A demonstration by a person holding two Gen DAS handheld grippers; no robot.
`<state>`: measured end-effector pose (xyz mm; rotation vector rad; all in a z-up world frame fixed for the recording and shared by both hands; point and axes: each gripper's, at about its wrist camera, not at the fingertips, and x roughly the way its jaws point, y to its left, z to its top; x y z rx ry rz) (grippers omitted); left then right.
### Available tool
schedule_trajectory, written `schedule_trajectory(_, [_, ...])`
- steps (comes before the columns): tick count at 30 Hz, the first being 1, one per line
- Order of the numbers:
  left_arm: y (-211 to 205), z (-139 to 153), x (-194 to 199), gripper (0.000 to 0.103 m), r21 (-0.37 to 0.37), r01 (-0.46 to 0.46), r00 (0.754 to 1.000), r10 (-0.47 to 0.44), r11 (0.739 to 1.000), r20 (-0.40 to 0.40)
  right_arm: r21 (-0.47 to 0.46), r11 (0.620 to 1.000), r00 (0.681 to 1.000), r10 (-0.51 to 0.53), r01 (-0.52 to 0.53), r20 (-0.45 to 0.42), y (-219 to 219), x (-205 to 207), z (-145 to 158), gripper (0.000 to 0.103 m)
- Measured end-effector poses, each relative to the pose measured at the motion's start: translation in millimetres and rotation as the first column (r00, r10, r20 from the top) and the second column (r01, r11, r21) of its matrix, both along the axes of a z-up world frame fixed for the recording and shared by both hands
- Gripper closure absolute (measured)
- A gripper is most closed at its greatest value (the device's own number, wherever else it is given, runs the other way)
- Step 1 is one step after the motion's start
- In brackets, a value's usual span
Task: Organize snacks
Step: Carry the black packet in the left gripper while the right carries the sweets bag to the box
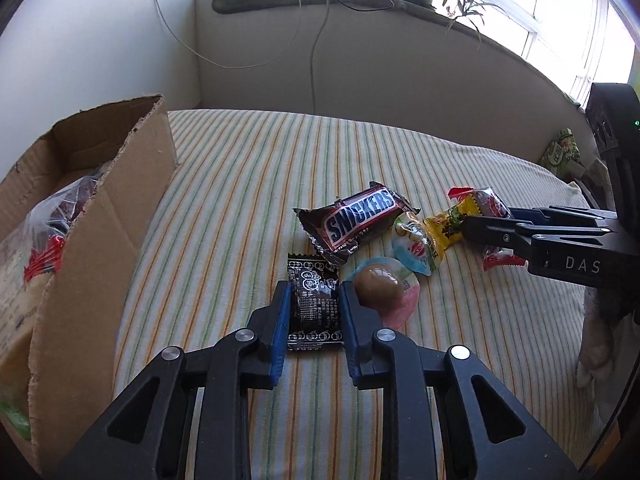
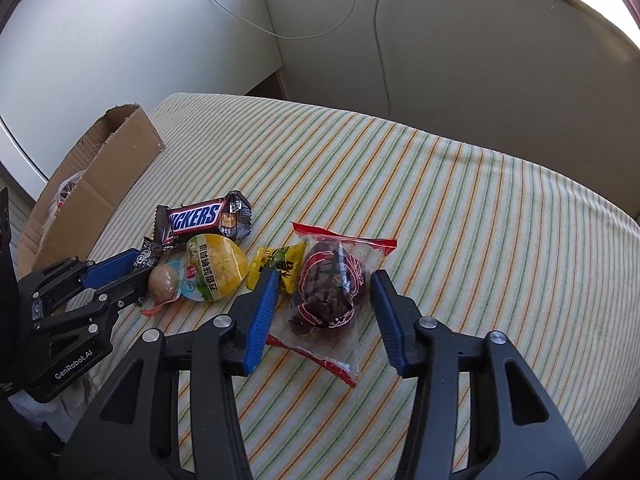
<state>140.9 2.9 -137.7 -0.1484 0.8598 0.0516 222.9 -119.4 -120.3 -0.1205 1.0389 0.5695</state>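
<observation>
Lying on the striped cloth (image 2: 460,200), the snacks form a small heap w/ the Snickers bar (image 1: 362,216) at the back, and the cardboard box (image 1: 100,208) stands at the left edge w/ some packets inside. Left gripper (image 1: 314,300) is narrow, its blue pads touching both sides of the black sachet (image 1: 314,304), just beside the brown egg pack (image 1: 378,288). Right gripper (image 2: 324,292) straddles the clear date bag (image 2: 330,292); left pad is at the bag's edge, right pad is apart, so not gripped yet.

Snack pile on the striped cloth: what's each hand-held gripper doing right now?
Left hand-held gripper pinching black sachet. Right hand-held gripper straddling red date bag, pads not touching. Cardboard box open, path clear.
</observation>
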Motion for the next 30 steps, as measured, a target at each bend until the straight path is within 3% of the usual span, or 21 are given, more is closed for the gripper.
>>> schedule_trajectory(6, [6.1, 1.2, -4.2, 0.081, -0.027, 0.003, 1.000, -0.003, 1.000, 0.010, 0.011, 1.000, 1.000, -0.002, 0.002, -0.004, -6.7, -5.7, 3.7, 0.069])
schedule_trajectory(12, [8.7, 4.7, -15.6, 0.081, -0.042, 0.007, 1.000, -0.006, 0.999, 0.029, 0.029, 0.999, 1.000, -0.019, 0.019, -0.006, -17.7, -12.2, 9.0, 0.069])
schedule_trajectory(16, [8.5, 5.7, -16.5, 0.081, -0.038, 0.011, 1.000, -0.010, 0.999, 0.030, -0.042, 0.999, 1.000, -0.014, 0.014, 0.005, -20.7, -21.0, 7.2, 0.068])
schedule_trajectory(19, [9.3, 4.1, -17.6, 0.081, -0.041, 0.011, 1.000, -0.010, 0.999, 0.022, -0.032, 0.999, 1.000, -0.011, 0.011, -0.013, -29.3, -24.4, 4.9, 0.063])
schedule_trajectory(26, [10.8, 1.2, -19.7, 0.081, -0.052, 0.014, 1.000, -0.013, 0.999, 0.013, -0.054, 0.998, 1.000, 0.008, -0.008, -0.002, -37.3, -35.1, 3.0, 0.062])
schedule_trajectory(30, [10.4, 1.0, -20.3, 0.081, -0.051, 0.014, 1.000, -0.014, 0.999, 0.013, -0.074, 0.997, 1.000, 0.013, -0.013, -0.001, -43.1, -41.1, 2.3, 0.037])
